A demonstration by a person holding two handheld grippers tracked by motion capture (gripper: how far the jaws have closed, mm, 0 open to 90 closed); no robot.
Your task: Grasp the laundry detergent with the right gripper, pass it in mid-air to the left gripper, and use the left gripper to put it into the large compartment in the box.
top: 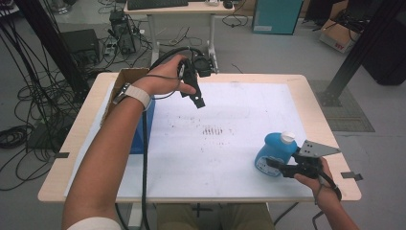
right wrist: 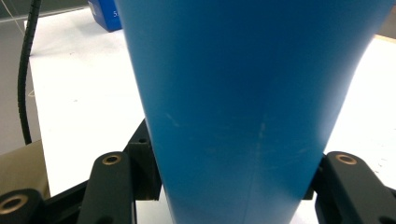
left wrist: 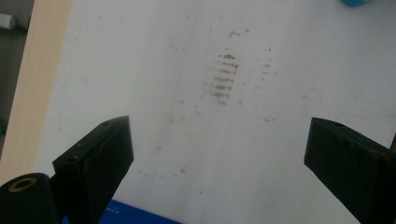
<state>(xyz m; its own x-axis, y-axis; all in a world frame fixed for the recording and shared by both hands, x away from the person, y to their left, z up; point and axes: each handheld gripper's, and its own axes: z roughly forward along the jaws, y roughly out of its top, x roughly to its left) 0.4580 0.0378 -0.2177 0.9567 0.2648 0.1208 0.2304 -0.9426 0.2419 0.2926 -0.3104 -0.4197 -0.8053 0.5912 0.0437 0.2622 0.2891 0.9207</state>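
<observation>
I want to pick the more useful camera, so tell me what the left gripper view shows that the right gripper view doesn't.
Left gripper view: the left gripper with jaws wide apart and nothing between them, above a patch of brown smudges on the white sheet.

Right gripper view: the blue bottle up close, clamped between the right gripper jaws.

Both: the white sheet and the blue box.

The left gripper (top: pixel 195 91) is held raised, jaws spread wide. The right gripper (top: pixel 282 168) is kept low, jaws seemingly clamped tight.
</observation>
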